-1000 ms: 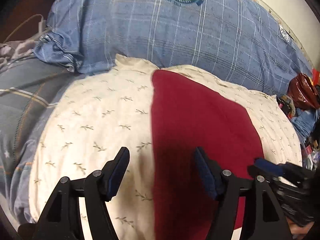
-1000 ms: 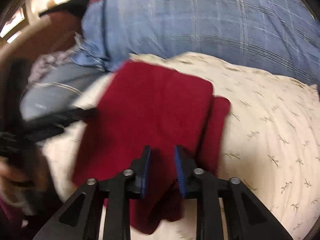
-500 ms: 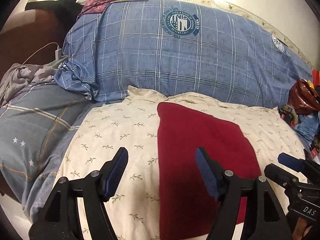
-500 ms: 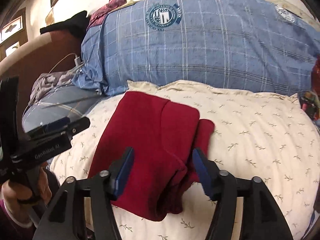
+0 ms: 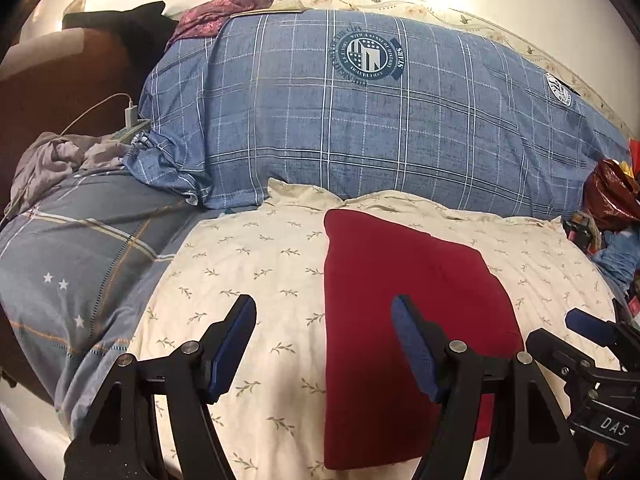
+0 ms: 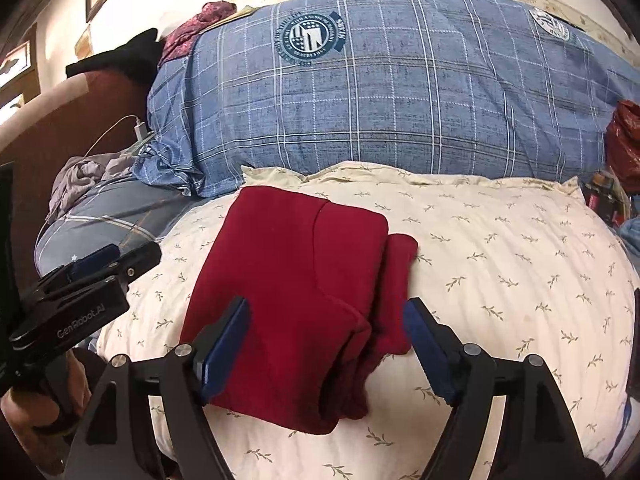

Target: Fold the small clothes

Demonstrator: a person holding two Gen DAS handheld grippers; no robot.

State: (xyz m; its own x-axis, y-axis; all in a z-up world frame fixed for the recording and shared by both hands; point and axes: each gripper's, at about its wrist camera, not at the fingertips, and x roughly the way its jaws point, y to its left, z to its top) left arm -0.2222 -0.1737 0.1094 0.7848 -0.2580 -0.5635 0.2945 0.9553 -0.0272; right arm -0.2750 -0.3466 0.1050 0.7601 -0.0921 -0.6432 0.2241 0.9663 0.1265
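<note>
A dark red garment (image 5: pixel 400 300) lies folded on a cream leaf-print pillow (image 5: pixel 248 272). In the right wrist view the red garment (image 6: pixel 296 288) shows a folded flap on top and a narrow strip along its right edge. My left gripper (image 5: pixel 324 344) is open and empty, held above the garment's left edge. My right gripper (image 6: pixel 326 346) is open and empty, above the garment's near end. The right gripper also shows at the right edge of the left wrist view (image 5: pixel 592 336), and the left gripper at the left of the right wrist view (image 6: pixel 92 280).
A large blue plaid quilt (image 5: pixel 360 120) is bunched behind the cream pillow (image 6: pixel 500 280). A grey plaid sheet (image 5: pixel 80 264) lies left. A charger and cable (image 5: pixel 130 114) sit by the headboard. A red bag (image 5: pixel 612 196) and clutter are at the right.
My right gripper opened and let go of the red garment, which now lies folded. Both grippers pulled back and up from the pillow.
</note>
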